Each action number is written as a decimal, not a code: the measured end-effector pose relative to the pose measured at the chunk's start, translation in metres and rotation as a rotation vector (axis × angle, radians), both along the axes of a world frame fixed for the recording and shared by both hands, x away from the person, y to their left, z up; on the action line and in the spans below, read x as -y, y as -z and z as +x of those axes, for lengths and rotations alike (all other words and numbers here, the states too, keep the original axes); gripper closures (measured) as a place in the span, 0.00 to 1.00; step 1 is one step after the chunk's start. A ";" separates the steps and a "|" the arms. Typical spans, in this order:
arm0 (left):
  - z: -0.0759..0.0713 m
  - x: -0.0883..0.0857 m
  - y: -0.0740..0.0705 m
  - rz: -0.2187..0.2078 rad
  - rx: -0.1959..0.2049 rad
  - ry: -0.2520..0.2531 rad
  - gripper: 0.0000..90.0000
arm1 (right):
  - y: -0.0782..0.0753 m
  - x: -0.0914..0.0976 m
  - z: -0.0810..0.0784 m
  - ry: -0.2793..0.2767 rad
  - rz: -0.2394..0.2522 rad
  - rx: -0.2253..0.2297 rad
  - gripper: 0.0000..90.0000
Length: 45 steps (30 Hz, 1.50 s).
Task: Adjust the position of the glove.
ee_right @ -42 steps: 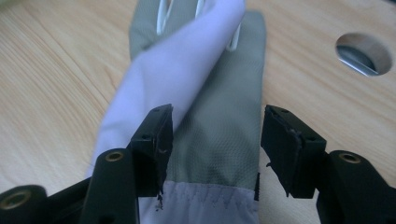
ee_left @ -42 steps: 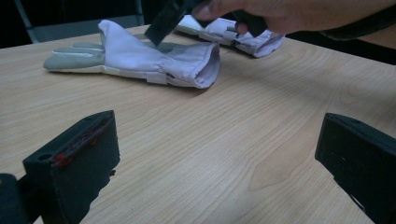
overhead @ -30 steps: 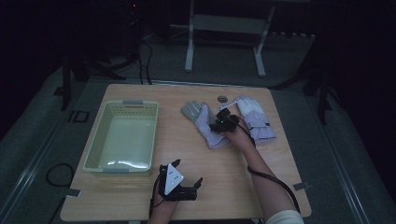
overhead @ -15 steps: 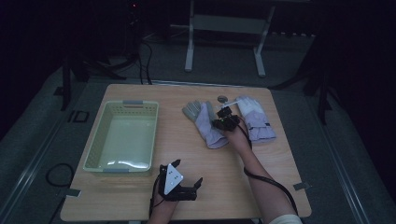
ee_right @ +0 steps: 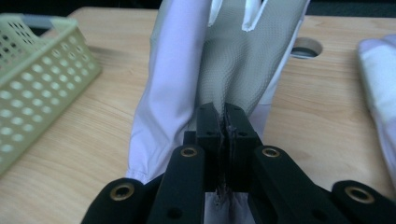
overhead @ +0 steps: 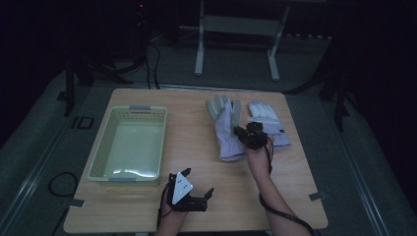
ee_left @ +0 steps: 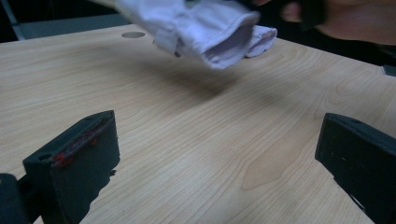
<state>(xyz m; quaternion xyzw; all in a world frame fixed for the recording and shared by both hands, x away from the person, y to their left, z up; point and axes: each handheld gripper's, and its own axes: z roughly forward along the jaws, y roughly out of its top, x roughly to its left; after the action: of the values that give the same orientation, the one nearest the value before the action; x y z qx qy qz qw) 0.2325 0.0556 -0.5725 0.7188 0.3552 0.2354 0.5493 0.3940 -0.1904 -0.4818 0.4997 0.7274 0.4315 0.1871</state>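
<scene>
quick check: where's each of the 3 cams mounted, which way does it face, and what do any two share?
High view: above the person's side, facing forward and down on the table; both forearms, left gripper, right gripper.
Left gripper view: rides the left gripper, low along the tabletop between its open jaws toward the glove.
Right gripper view: looks along its jaws shut on the glove; basket beside.
Shared: all three show that glove.

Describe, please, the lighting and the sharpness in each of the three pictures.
High view: dim, dark surroundings, a faint sheen inside the basket. Left gripper view: brighter, the lifted glove slightly blurred, its soft shadow on the table. Right gripper view: the right gripper sharp, the background soft.
</scene>
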 end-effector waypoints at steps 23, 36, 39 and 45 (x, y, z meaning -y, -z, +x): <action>-0.002 0.001 0.000 0.005 0.012 0.017 0.00 | 0.025 -0.008 -0.076 0.091 0.046 -0.052 0.96; -0.002 0.001 0.000 0.006 0.011 0.019 0.00 | 0.062 -0.011 -0.062 0.087 0.005 -0.138 0.84; -0.002 0.001 0.000 0.006 0.011 0.019 0.00 | 0.057 -0.007 -0.063 0.084 0.021 -0.120 0.75; -0.002 0.001 0.000 0.007 0.010 0.021 0.00 | 0.035 0.007 -0.059 0.054 -0.014 -0.085 0.61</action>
<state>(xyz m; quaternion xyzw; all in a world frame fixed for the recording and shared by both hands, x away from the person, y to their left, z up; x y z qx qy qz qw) 0.2309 0.0541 -0.5726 0.7231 0.3442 0.2348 0.5510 0.3349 -0.1972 -0.5170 0.5357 0.7239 0.3997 0.1709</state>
